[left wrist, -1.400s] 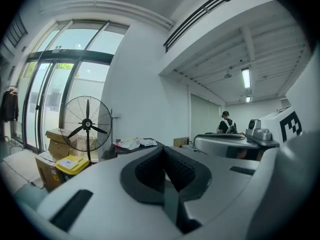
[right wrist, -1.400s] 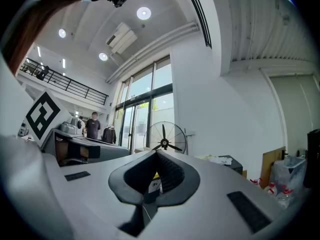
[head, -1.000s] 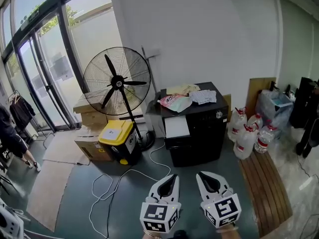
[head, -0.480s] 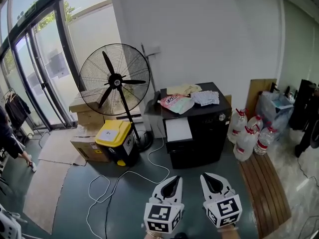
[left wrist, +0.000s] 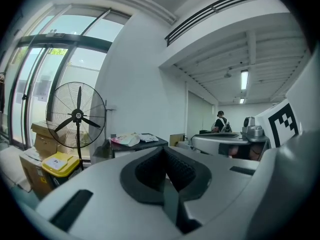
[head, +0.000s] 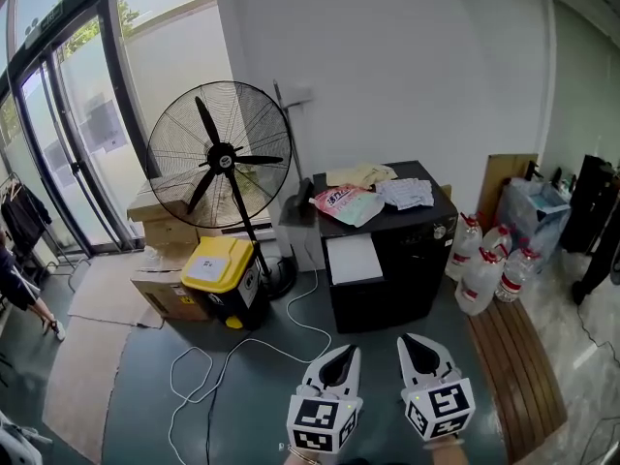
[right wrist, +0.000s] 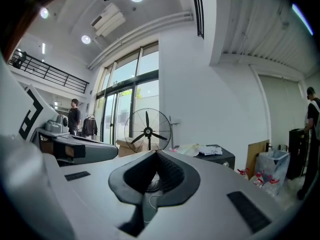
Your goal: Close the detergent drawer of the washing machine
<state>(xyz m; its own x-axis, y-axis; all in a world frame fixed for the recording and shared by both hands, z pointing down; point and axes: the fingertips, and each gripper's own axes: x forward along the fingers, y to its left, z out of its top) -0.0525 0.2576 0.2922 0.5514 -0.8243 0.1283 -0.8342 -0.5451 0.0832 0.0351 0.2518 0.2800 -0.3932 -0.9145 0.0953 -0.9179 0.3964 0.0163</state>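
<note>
The black washing machine stands against the white wall, well ahead of both grippers. Its pale detergent drawer sticks out of the front at the upper left. A pink bag and folded cloths lie on its lid. My left gripper and right gripper are held side by side low in the head view, both shut and empty, above the floor. The left gripper view shows the machine small beyond the left gripper. The right gripper view shows it past the right gripper.
A large pedestal fan stands left of the machine, with a yellow-lidded bin and cardboard boxes by it. A white cable loops across the floor. Water bottles and a wooden board lie to the right.
The view has crept toward the machine, which now sits slightly lower and larger. Both grippers stay shut and side by side. The person at the far left has slid toward the frame edge.
</note>
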